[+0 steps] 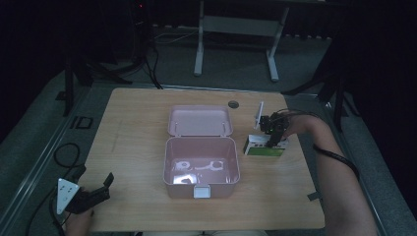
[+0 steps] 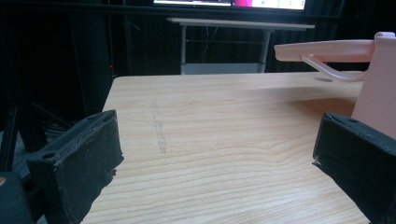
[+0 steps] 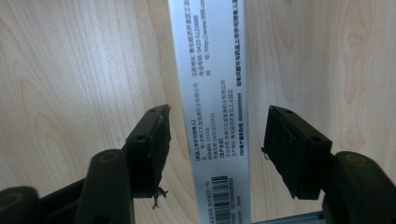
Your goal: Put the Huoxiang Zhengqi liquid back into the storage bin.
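Resting at the table's near left corner, the left tongs (image 1: pixel 93 191) stand spread and empty. Mid-table sits an open pink box (image 1: pixel 201 167), its lid laid back. Towards the right edge, the right tongs (image 3: pixel 215 149) straddle a green-and-white carton (image 1: pixel 265 146) with a barcode and small unreadable print, pads not touching.

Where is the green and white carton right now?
In the high view the green and white carton lies on the table, right of the open pink box, under the right gripper, whose jaws straddle it.
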Available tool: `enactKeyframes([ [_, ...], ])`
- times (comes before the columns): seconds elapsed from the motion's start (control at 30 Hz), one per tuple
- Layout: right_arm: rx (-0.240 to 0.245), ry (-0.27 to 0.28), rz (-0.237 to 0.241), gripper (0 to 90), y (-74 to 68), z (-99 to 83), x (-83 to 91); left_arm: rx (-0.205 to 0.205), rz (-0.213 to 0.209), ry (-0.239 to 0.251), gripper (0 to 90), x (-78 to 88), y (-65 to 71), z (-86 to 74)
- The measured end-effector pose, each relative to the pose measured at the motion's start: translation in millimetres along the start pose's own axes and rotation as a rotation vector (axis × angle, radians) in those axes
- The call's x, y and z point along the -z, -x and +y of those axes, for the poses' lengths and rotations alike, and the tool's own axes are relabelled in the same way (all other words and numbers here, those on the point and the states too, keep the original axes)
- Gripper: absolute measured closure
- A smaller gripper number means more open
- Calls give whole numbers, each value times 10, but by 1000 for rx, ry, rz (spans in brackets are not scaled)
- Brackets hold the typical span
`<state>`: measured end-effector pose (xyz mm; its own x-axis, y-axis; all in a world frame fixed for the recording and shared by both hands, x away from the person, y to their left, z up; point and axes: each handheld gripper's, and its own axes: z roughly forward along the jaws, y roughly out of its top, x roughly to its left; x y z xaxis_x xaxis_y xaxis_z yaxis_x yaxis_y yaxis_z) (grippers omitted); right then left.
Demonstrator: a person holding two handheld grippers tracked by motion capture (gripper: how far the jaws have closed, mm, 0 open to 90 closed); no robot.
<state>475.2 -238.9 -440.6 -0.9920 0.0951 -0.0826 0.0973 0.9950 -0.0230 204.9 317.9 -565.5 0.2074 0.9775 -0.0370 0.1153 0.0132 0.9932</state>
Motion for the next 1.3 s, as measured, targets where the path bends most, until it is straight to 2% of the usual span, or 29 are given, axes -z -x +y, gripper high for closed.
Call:
enactKeyframes([
  [0.2,-5,-18,28,444,33,-16,-119,0,-1,0,11,0,0,0],
  [0.33,8,-33,39,483,40,9,-196,-1,-1,-1,11,-1,3,0],
  [0.5,24,-58,53,578,34,55,-305,-2,-2,0,11,1,3,0],
  [0.57,30,-59,54,590,36,59,-332,-2,-2,0,11,2,3,-1],
  [0.87,36,-72,78,627,12,56,-319,-2,0,0,11,1,4,0],
  [1.03,14,-71,83,628,-4,40,-282,2,-1,-1,11,0,5,0],
  [1.2,11,-62,83,629,-77,34,-217,1,-1,-2,11,-1,6,1],
  [1.3,29,-61,85,629,-145,43,-194,-1,0,-3,11,-1,8,1],
])
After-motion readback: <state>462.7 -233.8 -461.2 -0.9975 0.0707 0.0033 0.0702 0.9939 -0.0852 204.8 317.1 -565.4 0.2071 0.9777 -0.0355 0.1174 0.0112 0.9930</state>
